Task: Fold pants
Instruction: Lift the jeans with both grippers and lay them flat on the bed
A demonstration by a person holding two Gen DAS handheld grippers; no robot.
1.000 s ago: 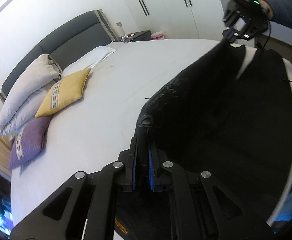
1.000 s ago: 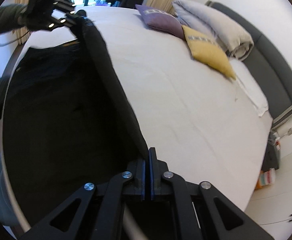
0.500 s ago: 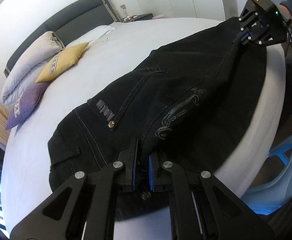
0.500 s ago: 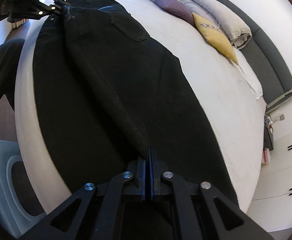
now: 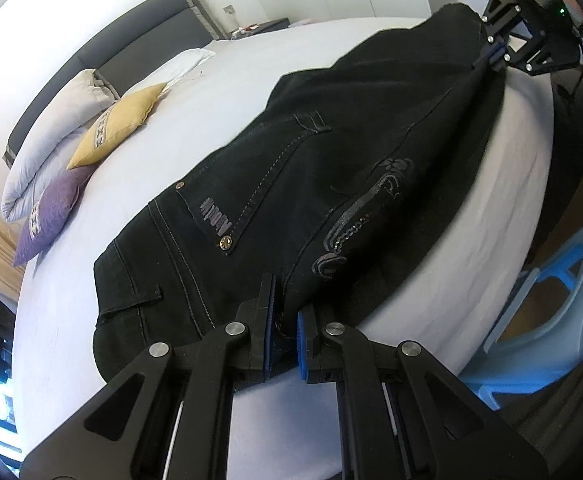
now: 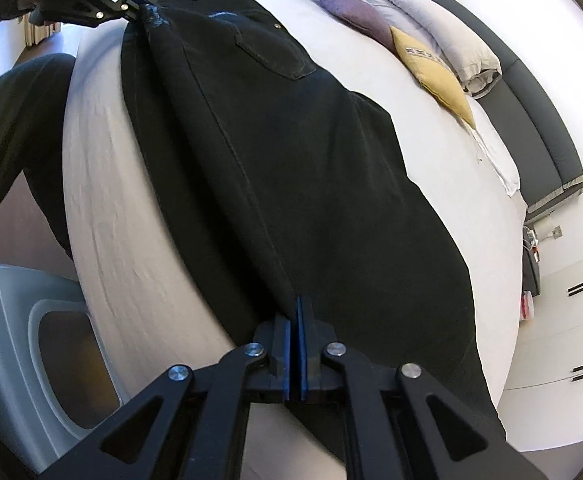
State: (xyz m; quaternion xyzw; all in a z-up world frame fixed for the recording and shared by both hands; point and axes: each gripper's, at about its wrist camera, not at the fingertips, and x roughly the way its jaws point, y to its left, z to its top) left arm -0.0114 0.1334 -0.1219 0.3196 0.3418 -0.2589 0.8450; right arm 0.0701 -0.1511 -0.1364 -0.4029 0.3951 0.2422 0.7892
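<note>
In the view from your left claw (image 5: 283, 332), the two blue pads are squeezed tight on the top edge of the black pants (image 5: 331, 168). A thick bit of the waist is pinched between them, so a small gap shows. The pants lie flat on the white bed (image 5: 219, 92), stretching away from this claw and up to the right. A back pocket with a metal stud sits just ahead of the claw. Far off at the top right, your right claw (image 5: 491, 58) grips the other end of the pants, near the edge of the bed. Up and to the left of the left claw you see a yellow pillow (image 5: 119, 124), a purple pillow (image 5: 51, 212) and a rolled grey blanket (image 5: 55, 128) against the dark headboard (image 5: 139, 40). Down to the right, beside the bed, stands a blue plastic chair (image 5: 551, 292)

In the view from your right claw (image 6: 294, 348), the blue pads are pressed almost together, with a thin fold of the pants (image 6: 291, 168) caught between them. The cloth runs away from this claw, up and to the left, along the near edge of the bed (image 6: 103, 168). At the top left your left claw (image 6: 139, 0) pinches the waist end. The yellow pillow (image 6: 435, 68) and purple pillow (image 6: 347, 8) lie up to the right, beside the grey blanket (image 6: 443, 28). Down to the left of the claw stands a grey plastic chair (image 6: 7, 344)
</note>
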